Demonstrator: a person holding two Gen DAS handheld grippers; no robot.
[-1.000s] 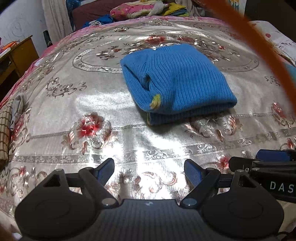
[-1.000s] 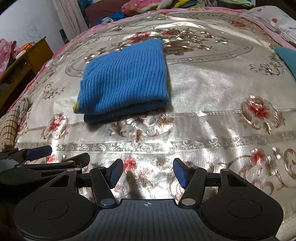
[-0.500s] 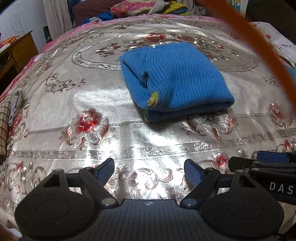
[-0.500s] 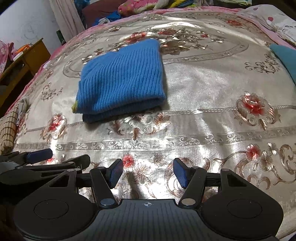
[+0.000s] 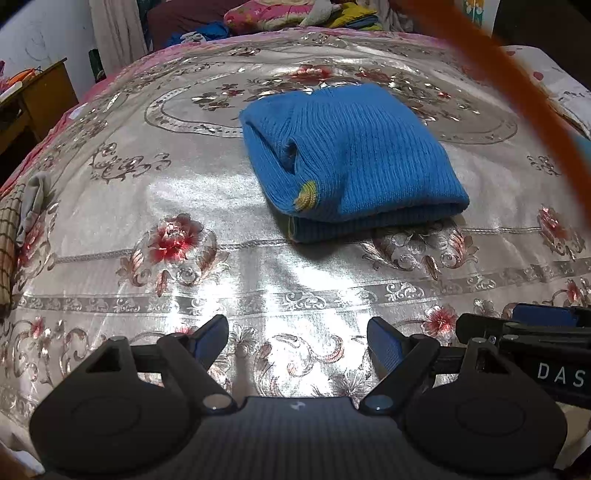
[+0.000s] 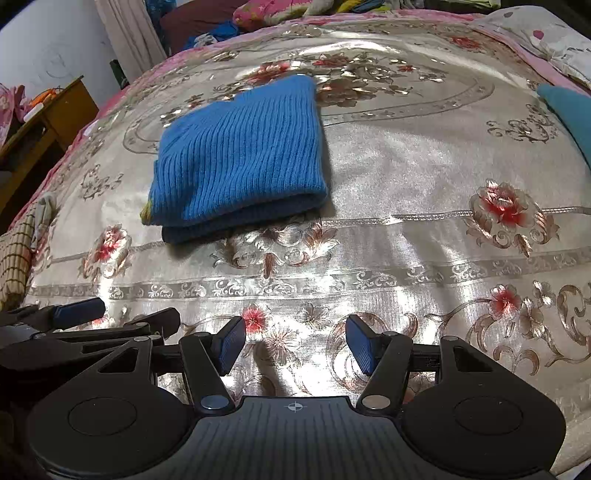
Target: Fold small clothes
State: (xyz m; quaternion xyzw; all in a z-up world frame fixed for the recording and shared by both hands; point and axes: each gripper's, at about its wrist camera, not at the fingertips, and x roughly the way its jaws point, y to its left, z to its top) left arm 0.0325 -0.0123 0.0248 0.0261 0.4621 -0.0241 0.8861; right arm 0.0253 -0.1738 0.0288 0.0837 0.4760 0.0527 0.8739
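Observation:
A blue ribbed knit garment (image 5: 351, 158) lies folded on the shiny floral bedspread (image 5: 207, 206), with a small yellow patch at its near left edge. It also shows in the right wrist view (image 6: 240, 158). My left gripper (image 5: 297, 341) is open and empty, low over the bedspread, well short of the garment. My right gripper (image 6: 295, 345) is open and empty, beside the left one and to the right of the garment. Each gripper shows at the edge of the other's view.
A checked cloth (image 5: 7, 251) lies at the bed's left edge. A teal cloth (image 6: 569, 114) lies at the right edge. A wooden table (image 6: 48, 114) stands left of the bed. Piled bedding (image 5: 288, 14) sits at the far end. An orange strap (image 5: 517, 92) crosses the left wrist view.
Both grippers have drawn slightly back from the folded garment, which looks a little farther away. Both stay open. The garment has not moved.

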